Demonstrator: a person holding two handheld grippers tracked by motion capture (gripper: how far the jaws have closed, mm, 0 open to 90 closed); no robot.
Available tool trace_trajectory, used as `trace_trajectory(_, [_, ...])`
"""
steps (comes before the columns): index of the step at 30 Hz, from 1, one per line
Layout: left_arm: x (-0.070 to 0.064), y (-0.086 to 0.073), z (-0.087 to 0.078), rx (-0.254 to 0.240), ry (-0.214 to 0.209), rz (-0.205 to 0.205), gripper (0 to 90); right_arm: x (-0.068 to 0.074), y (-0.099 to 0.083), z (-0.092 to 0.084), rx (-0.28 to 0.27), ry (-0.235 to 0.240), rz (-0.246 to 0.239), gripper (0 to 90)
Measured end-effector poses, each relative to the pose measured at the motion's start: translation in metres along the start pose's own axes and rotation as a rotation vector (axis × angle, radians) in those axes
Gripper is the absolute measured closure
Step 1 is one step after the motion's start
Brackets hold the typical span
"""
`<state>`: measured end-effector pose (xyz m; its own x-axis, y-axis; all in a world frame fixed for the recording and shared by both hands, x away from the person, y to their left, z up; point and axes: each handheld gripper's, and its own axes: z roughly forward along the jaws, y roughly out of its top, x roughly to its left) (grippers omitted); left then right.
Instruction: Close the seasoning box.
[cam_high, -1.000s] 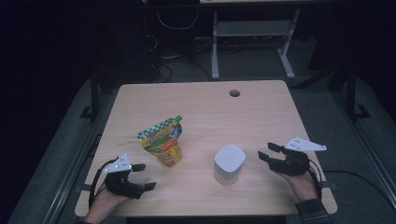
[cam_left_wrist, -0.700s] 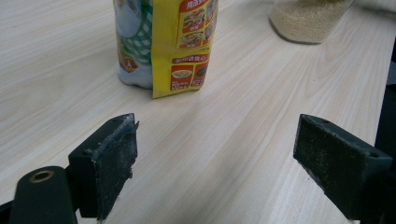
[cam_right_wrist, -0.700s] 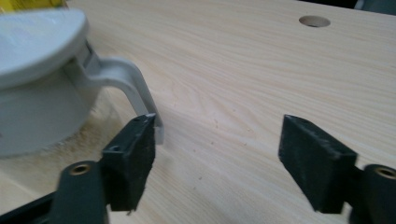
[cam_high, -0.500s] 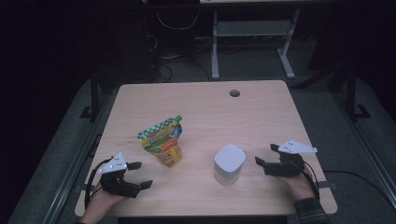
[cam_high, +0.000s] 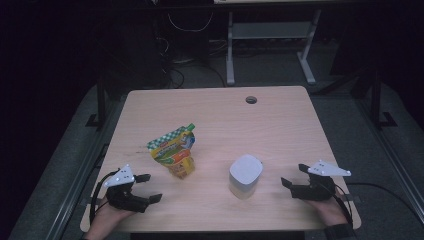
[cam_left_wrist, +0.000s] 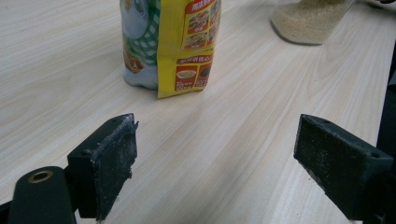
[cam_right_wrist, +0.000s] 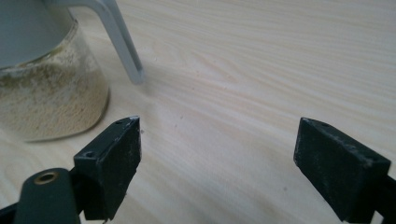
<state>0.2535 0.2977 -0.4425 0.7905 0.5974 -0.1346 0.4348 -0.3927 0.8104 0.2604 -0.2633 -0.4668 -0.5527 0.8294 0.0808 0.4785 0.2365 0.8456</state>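
Pulling back toward your edge of the table (cam_high: 280, 125), your left gripper (cam_high: 148, 189) has drifted lower and away from the pouch (cam_high: 175, 156), jaws spread wide and empty. That pouch stands upright, left of centre. The jar (cam_high: 245, 175) of grains stands right of it, well apart. Your right gripper (cam_high: 295, 176) has slid down too, released, aimed at the jar, so you look poised to reach in rather than mid-grasp.
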Motion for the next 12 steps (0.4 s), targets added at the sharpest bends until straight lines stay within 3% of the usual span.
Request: trace_trajectory(12, [-0.0007,-0.0007,0.0020,0.006,0.007,0.003,12.9,0.0006,-0.0017,-0.0015,-0.001,0.007,-0.004,14.0])
